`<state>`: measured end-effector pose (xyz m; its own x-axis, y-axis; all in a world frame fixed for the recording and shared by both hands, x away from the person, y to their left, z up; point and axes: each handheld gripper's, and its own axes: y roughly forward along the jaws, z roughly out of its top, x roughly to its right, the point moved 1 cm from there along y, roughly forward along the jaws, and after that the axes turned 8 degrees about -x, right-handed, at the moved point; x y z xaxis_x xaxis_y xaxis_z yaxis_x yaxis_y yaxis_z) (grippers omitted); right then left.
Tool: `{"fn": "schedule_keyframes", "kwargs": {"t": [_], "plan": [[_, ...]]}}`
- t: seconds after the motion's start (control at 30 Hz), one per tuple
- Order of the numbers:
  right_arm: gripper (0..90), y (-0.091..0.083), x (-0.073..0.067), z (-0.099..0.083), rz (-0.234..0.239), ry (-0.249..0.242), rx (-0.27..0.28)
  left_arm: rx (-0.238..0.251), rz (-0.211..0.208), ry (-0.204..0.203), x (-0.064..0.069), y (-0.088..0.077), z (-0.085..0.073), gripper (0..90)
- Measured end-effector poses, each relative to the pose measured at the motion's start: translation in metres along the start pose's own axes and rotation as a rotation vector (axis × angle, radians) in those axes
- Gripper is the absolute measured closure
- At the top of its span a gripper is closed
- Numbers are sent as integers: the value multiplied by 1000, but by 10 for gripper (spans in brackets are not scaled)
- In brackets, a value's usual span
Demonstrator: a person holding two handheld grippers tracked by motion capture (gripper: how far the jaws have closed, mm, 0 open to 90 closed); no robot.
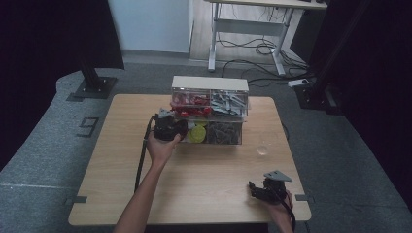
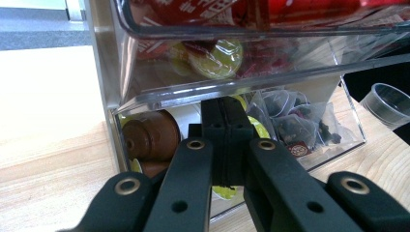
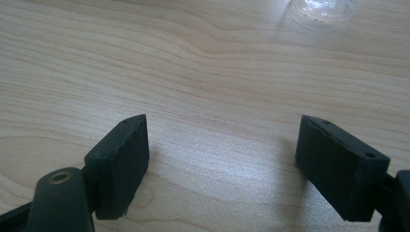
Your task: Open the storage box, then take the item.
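Observation:
A clear two-tier drawer box (image 1: 210, 83) with a white top stands at the back middle of the table. Its upper drawers hold red packets (image 1: 190, 104) and silver packets (image 1: 228, 102). The lower ones hold yellow-green capsules (image 1: 197, 133) and dark tea bags (image 2: 300, 121). My left gripper (image 1: 180, 129) is against the front of the lower left drawer. Its jaws are pressed together (image 2: 226, 104), with the tips just under the upper drawer's clear lip; I see nothing between them. A brown capsule (image 2: 150, 137) lies just to their left. My right gripper (image 1: 253, 187) rests near the front right edge, open (image 3: 220, 145) over bare wood.
A small clear cup (image 1: 263, 149) stands on the table right of the drawer box, ahead of my right gripper (image 3: 319, 7). The left gripper's cable (image 1: 142, 155) trails back along the forearm. Beyond the table are a desk frame and loose cables on the floor.

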<state>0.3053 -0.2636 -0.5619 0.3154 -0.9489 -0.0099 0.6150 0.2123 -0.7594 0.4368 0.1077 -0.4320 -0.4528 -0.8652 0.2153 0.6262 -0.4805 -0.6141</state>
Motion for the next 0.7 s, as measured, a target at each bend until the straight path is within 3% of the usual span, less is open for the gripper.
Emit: {"fn": "schedule_keyframes", "kwargs": {"t": [0.37,0.7], "plan": [[214,0,0,0,-1,-1,3,-3,6,10,1,0,0,899],[264,-3,-10,8,10,-28,51,-2,0,19,1,0,1,899]]}}
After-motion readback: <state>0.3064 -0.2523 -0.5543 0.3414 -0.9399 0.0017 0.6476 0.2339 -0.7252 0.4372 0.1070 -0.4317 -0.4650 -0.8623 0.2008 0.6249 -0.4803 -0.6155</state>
